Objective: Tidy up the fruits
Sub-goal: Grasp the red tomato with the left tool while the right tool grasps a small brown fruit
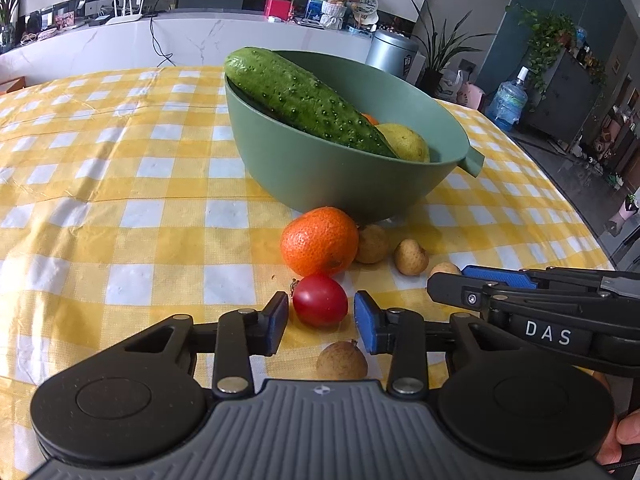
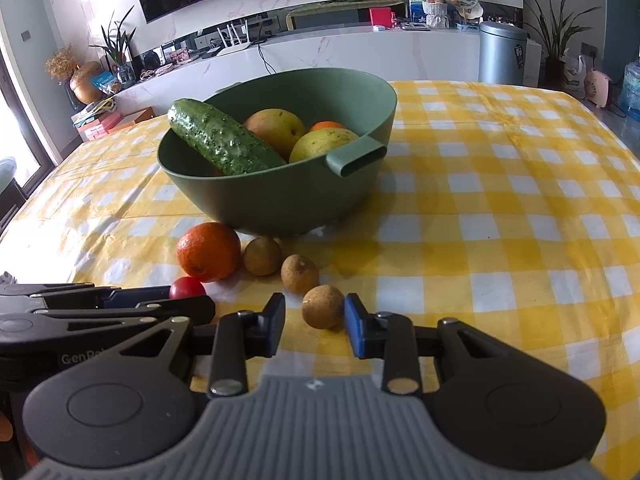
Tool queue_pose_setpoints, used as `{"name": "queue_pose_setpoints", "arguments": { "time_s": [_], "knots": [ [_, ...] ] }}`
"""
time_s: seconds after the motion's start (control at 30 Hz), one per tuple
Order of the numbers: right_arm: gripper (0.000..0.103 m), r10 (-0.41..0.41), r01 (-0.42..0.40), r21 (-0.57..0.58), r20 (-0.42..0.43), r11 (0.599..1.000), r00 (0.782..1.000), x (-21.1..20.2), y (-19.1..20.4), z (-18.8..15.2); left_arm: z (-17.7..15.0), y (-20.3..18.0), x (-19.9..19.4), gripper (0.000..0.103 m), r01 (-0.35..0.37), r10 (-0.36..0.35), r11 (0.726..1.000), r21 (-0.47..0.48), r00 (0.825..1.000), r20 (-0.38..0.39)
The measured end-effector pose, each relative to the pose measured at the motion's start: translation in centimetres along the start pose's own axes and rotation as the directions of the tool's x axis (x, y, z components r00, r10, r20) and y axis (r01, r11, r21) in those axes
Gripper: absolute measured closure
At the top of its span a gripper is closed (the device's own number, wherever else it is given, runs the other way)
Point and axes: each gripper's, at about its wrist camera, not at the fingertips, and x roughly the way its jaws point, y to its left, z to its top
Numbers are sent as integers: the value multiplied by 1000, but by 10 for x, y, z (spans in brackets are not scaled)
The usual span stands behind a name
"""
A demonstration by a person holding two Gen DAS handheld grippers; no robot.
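Bracketing tomato: left gripper; longan: right gripper.

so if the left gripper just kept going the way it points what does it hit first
Most likely the red tomato, already between the left gripper pads; past it sits the orange.

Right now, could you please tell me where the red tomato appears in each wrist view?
Left wrist view: the tomato sits low and central, between the left gripper fingers.
Right wrist view: the tomato is low on the left, partly hidden behind the left gripper.
Shared landmark: the orange just behind it.
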Motion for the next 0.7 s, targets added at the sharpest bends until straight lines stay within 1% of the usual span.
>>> {"name": "queue_pose_setpoints", "arguments": {
  "time_s": [0.07, 0.13, 0.17, 0.2, 0.3, 0.53, 0.7],
  "knots": [
    [74, -2, 2, 6, -10, 1000, 1000, 2, -1, 0, 1, 0, 1, 61, -3, 3, 1000, -1, 1000, 3],
    [77, -7, 7, 17, -16, 1000, 1000, 4, -3, 0, 1, 0, 1, 64, -6, 6, 1000, -4, 1000, 5],
    [81, -7, 7, 21, -16, 1000, 1000, 4, -3, 0, 1, 0, 1, 65, -5, 5, 1000, -5, 1000, 6],
    [82, -5, 6, 23, -16, 1000, 1000, 5, -4, 0, 1, -1, 1, 66, -3, 3, 1000, -6, 1000, 6],
    [82, -7, 7, 21, -16, 1000, 1000, 5, -4, 0, 0, -2, 1, 70, -1, 1, 1000, 1, 1000, 7],
    [82, -5, 5, 27, -13, 1000, 1000, 4, -5, 0, 0, -4, -2, 70, -7, 7, 1000, 8, 1000, 12],
    [82, 1, -1, 23, 9, 1000, 1000, -2, -4, 0, 1, -7, -10, 70, -12, 12, 1000, 14, 1000, 29]
  ]
}}
